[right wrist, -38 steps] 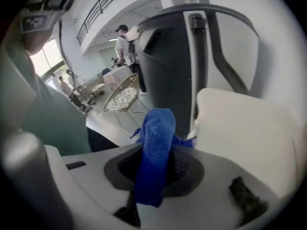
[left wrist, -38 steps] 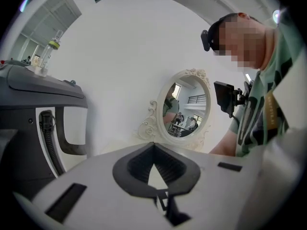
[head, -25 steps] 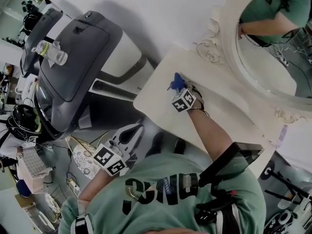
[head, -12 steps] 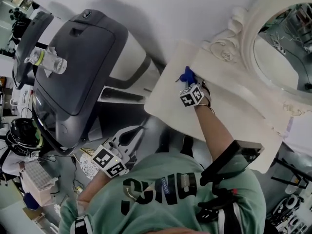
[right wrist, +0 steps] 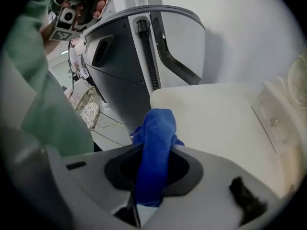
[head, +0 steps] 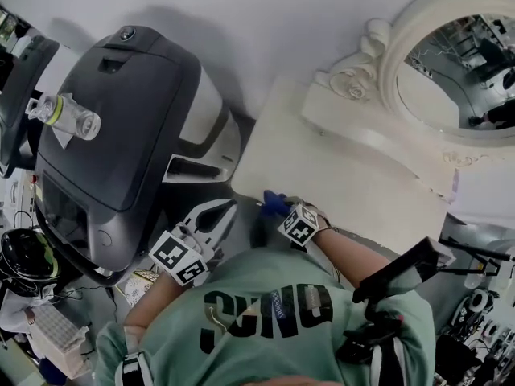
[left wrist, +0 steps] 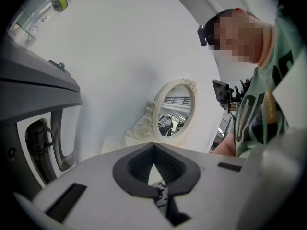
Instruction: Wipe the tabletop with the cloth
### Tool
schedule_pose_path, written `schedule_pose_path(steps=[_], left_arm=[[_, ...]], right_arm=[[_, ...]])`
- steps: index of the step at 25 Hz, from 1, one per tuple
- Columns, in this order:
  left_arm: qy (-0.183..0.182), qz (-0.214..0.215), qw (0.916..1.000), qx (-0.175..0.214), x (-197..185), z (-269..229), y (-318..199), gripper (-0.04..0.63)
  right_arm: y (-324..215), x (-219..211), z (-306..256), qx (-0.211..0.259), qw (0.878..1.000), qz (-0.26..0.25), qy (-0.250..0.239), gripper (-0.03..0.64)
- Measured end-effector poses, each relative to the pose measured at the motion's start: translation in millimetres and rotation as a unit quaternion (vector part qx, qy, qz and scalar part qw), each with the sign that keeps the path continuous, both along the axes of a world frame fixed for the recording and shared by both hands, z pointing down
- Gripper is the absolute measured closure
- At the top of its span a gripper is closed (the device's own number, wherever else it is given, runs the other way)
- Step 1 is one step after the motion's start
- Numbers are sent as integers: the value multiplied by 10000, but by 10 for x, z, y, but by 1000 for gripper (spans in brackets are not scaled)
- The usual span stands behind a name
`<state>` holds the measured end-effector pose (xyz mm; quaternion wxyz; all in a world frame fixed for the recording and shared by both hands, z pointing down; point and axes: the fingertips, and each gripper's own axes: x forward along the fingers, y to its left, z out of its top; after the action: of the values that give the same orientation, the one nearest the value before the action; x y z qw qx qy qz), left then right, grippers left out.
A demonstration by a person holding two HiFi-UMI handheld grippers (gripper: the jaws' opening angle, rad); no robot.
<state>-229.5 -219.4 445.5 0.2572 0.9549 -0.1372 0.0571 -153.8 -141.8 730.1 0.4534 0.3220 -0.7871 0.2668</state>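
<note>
Head view, with both gripper views: the right gripper point(head: 286, 214) is clamped on the blue cloth point(head: 273, 203), which sits at the near edge of the cream tabletop point(head: 346, 175), close to its left corner. In the right gripper view the cloth point(right wrist: 156, 145) runs lengthwise out between the pinching jaws of the right gripper point(right wrist: 152, 178), its long axis in line with them and its free end bunched over the table's near-left corner; whether it presses on the surface cannot be told. From that end the bare tabletop point(right wrist: 216, 116) lies ahead and to the right, reaching toward the ornate mirror point(head: 451, 79) at the back, so the next stroke probably has to travel that way. The left gripper point(head: 211, 225) hangs off the table, well apart from the cloth, beside the dark grey machine point(head: 121, 135); its jaws point(left wrist: 154, 169) are pressed together on nothing. The right gripper is thus the nearer one and the only one carrying the cloth.
</note>
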Motion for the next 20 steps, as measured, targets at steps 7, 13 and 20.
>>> schedule_pose_path(steps=[7,13,20], left_arm=[[-68,33,9999,-106,-169,50,-1,598],[-280,3,9994,-183,-188,147,106,598],[-340,-40,9993,-165,-112,148,283,598]], right_arm=[[-1209,1851,-142,1006,9733,1837,944,526],[-1506,2480,-12,1549,9426,1934,2236,523],[-1215,1983,1,1258,9680,1415,1644,532]])
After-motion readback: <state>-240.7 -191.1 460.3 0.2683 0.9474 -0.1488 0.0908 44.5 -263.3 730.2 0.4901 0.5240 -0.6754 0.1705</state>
